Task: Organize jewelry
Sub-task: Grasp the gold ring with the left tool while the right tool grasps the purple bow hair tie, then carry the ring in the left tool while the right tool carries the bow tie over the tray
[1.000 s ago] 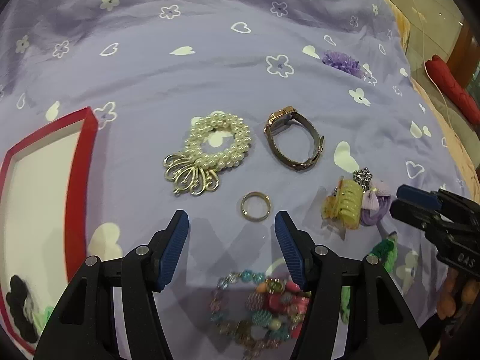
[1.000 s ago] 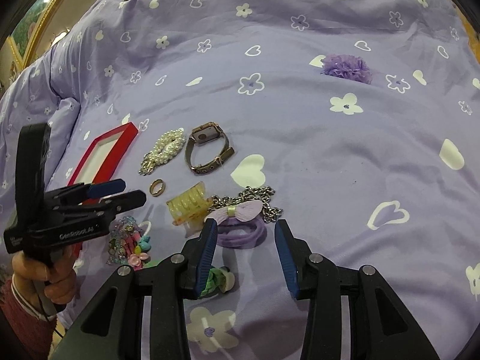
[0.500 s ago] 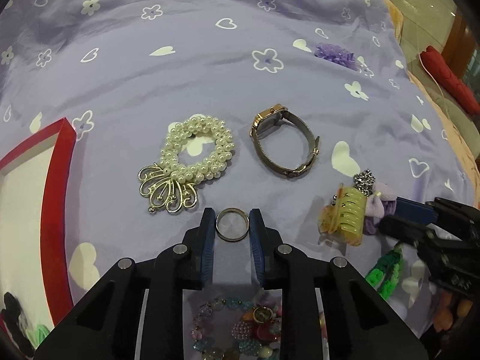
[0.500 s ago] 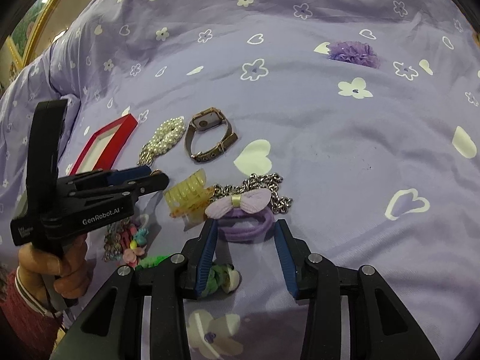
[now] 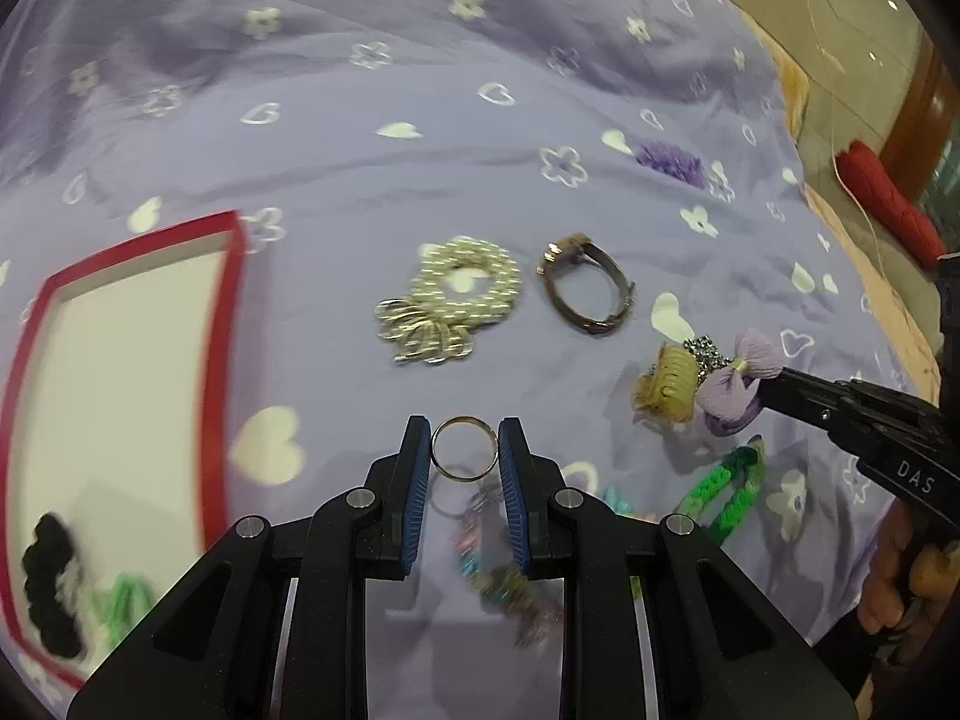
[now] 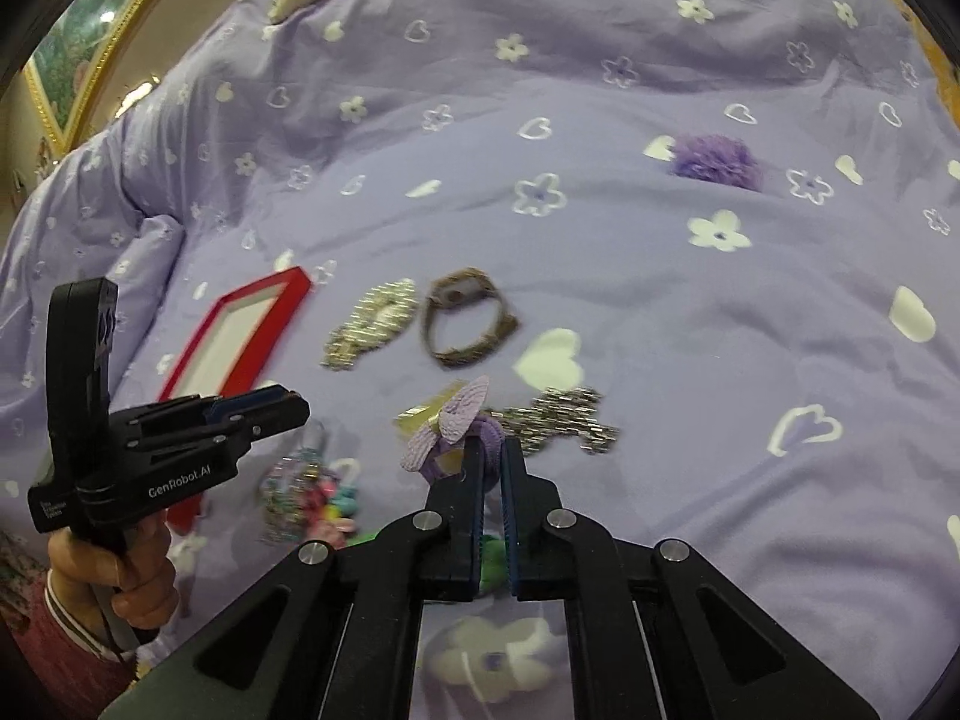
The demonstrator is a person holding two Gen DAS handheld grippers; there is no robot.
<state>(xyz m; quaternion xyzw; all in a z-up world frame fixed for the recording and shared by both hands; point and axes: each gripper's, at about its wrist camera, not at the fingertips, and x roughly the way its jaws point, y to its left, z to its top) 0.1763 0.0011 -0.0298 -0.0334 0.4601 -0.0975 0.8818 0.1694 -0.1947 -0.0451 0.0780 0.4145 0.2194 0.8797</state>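
Observation:
My left gripper (image 5: 465, 450) is shut on a thin gold ring (image 5: 465, 449), which stands upright between the blue pads just above the purple bedspread. My right gripper (image 6: 492, 450) is shut on the band of a purple bow hair tie (image 6: 456, 426), lifted a little off the cloth. In the left wrist view the hair tie (image 5: 741, 384) hangs at the tip of the right gripper (image 5: 774, 384). A red-rimmed tray (image 5: 231, 276) with a pale floor lies at the left. It holds a black scrunchie (image 5: 51, 582).
On the bedspread lie a pearl bracelet (image 5: 456, 300), a watch (image 5: 585, 291), a yellow claw clip (image 5: 669, 387), a green clip (image 5: 729, 492), a beaded bracelet (image 5: 498, 564), a silver chain (image 6: 558, 420) and a purple pom (image 6: 714, 159). A person's hand holds the left gripper (image 6: 282, 408).
My left gripper closed on the gold ring and raised it. My right gripper closed on the purple bow hair tie and lifted it off the cloth.

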